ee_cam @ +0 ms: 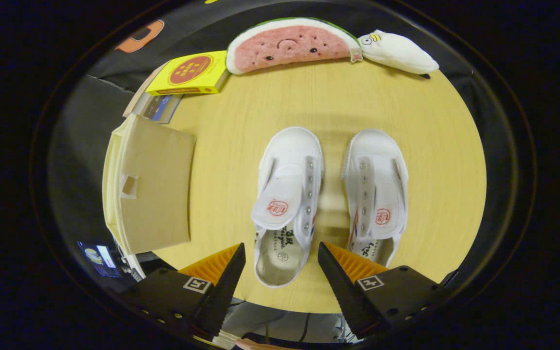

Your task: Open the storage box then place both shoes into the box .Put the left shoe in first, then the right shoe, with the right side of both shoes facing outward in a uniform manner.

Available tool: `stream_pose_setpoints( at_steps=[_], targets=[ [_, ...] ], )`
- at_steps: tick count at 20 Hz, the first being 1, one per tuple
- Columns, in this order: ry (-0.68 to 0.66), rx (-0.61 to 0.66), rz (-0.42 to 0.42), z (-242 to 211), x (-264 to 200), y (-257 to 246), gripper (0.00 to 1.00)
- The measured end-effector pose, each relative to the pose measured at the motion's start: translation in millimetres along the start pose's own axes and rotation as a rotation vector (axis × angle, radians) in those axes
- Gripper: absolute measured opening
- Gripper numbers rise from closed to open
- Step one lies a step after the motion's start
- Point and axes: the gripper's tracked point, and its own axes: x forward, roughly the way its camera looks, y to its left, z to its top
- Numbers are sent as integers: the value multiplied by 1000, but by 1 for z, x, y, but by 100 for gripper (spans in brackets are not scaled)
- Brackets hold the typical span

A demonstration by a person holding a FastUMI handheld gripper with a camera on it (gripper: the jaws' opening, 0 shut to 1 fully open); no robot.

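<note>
Table [406,112]: round, pale wood, carrying everything in the scene.
Storage box [156,187]: cardboard, at the table's edge off to the left of the fingers, well apart from the shoes; its flap appears to lie shut, with a small notch near one side.
Plush toys: a watermelon slice [289,46] and a white plush [399,51] side by side along the far rim.
Yellow book [190,74]: on a small stack beyond the box.
Left shoe [287,204]: white, strap fastened, toe pointing away, its heel between the fingers.
Right shoe [376,194]: its twin, just beside it, heel just ahead of the right finger.
Gripper [281,262]: spread wide, holding nothing, poised above the near edge of the table.
Step in hand: likely the first one, opening the box, since both shoes rest on the table.
Next move: swing left to the box and catch the flap's free edge to lift it.
</note>
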Motion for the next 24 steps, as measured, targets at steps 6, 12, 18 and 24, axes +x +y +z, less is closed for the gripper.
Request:
stream_pose_setpoints(
  at_steps=[6,12,18,24],
  targets=[
    [16,-36,-131,16,31,-16,67],
    [-4,31,-83,29,51,-13,36],
    [-8,98,75,27,60,-13,18],
    [-27,140,81,23,56,-20,3]
  ],
)
